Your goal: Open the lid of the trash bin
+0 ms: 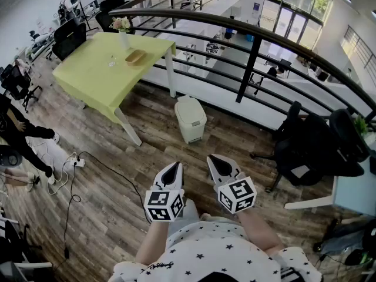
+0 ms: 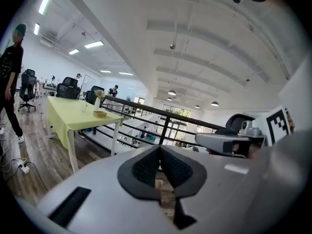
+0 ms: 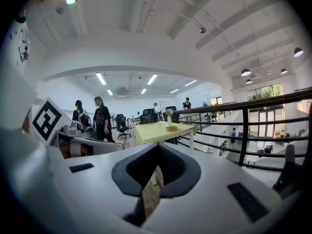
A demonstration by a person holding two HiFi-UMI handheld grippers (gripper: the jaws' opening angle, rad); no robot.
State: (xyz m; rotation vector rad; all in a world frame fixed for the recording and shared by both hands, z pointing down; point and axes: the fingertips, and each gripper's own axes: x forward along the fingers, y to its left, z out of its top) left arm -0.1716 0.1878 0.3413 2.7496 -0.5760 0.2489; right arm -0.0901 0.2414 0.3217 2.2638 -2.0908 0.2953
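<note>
The cream-white plastic trash bin point(image 1: 191, 119) is seen in the head view standing upright on the brown wood-plank floor point(image 1: 111, 198). It is set just beside the low white wall under the black metal railing point(image 1: 252, 54). Its rounded lid point(image 1: 188, 105) is shut down flat on the body. The bin is placed to the right of the yellow-green covered table point(image 1: 100, 75), near that table's white leg. On the table a small wooden tray point(image 1: 136, 56) and a white vase of flowers point(image 1: 122, 31) are carried.

The left gripper point(image 1: 175, 165) and the right gripper point(image 1: 212, 158) are held side by side low in the head view, both pointed toward the bin and well apart from it. The bin is touched by neither.

In the left gripper view the 2 dark jaws of the left gripper point(image 2: 160, 152) are closed tip to tip, and nothing is held between them. In the right gripper view the right gripper point(image 3: 158, 150) is likewise closed, its 2 jaws met at the tip and nothing clamped.

A black office chair point(image 1: 311, 151) is placed to the right, and a white power strip point(image 1: 77, 163) with black cable is laid on the floor to the left.
</note>
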